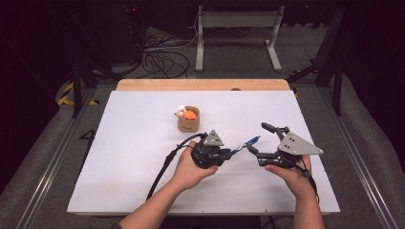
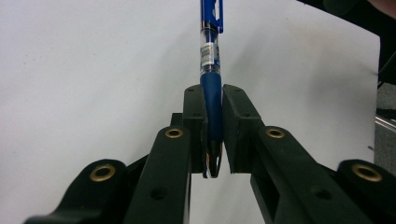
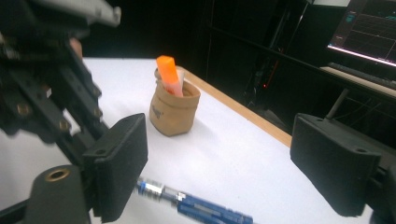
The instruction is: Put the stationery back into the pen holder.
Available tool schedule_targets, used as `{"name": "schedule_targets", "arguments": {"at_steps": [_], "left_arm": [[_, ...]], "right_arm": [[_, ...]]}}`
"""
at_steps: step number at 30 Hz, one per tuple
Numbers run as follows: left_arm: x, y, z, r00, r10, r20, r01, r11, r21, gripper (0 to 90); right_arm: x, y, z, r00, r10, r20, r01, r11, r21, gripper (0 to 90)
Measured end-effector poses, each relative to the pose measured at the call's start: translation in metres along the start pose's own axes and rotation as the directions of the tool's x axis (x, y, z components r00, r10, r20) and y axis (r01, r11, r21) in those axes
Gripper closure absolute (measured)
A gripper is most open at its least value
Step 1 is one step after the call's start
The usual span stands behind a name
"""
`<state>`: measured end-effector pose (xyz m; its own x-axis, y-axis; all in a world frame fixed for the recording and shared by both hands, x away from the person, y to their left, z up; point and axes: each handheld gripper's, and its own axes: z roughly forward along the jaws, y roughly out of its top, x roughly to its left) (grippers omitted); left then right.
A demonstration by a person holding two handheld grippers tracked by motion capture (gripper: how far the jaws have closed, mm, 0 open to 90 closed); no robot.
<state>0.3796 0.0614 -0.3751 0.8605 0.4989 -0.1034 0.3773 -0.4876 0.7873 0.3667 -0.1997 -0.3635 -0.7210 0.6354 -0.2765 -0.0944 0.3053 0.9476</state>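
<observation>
the left gripper (image 1: 232, 152) has its jaws pinched on the blue grip of a pen (image 2: 211, 88) — the metal tip sits back between the two pads, and the clear barrel and blue clip run out past the jaw ends over the white table (image 1: 143, 157). in the high view the pen (image 1: 248, 142) reaches from those jaws toward the right gripper (image 1: 257, 138), whose jaws stand wide apart. in the right gripper view the pen (image 3: 196, 205) lies low in the gap between the two open pads, just beside the left pad and well short of the right one, not touching either that i can see. farther out beyond the jaws sits a small tan pouch (image 3: 173, 112) with an orange marker (image 3: 167, 73) standing tilted in it — in the high view something white (image 1: 180, 110) pokes out beside the orange.
</observation>
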Motion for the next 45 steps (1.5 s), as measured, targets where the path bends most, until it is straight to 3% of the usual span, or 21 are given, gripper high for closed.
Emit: {"name": "schedule_targets", "arguments": {"at_steps": [7, 12, 22, 38, 43, 45], "left_arm": [[0.005, 0.005, -0.009, 0.9999, 0.013, -0.003, -0.013, 0.9999, 0.008, 80.6], [0.006, 0.008, -0.012, 0.9998, 0.021, 0.005, -0.021, 0.9997, 0.014, 80.6], [0.007, 0.010, -0.015, 0.9997, 0.021, 0.013, -0.021, 0.9996, 0.017, 80.6], [0.006, 0.013, -0.017, 0.9995, 0.028, 0.014, -0.029, 0.9994, 0.020, 80.6], [0.006, 0.014, -0.018, 0.9995, 0.025, 0.021, -0.025, 0.9996, 0.010, 80.5], [0.005, 0.015, -0.018, 0.9993, 0.029, 0.025, -0.029, 0.9995, 0.014, 80.5]], "right_arm": [[0.006, 0.000, 0.005, 0.9943, -0.106, 0.011, 0.105, 0.993, 0.053, 27.7], [0.011, -0.001, 0.009, 0.9844, -0.176, 0.007, 0.174, 0.981, 0.088, 31.7], [0.020, -0.001, 0.015, 0.9500, -0.312, 0.009, 0.308, 0.941, 0.143, 38.5], [0.032, -0.002, 0.022, 0.8584, -0.513, 0.007, 0.496, 0.834, 0.241, 47.3], [0.034, -0.003, 0.025, 0.8370, -0.547, -0.013, 0.529, 0.804, 0.271, 50.0], [0.036, -0.004, 0.026, 0.8340, -0.551, -0.019, 0.534, 0.797, 0.282, 51.4]]}}
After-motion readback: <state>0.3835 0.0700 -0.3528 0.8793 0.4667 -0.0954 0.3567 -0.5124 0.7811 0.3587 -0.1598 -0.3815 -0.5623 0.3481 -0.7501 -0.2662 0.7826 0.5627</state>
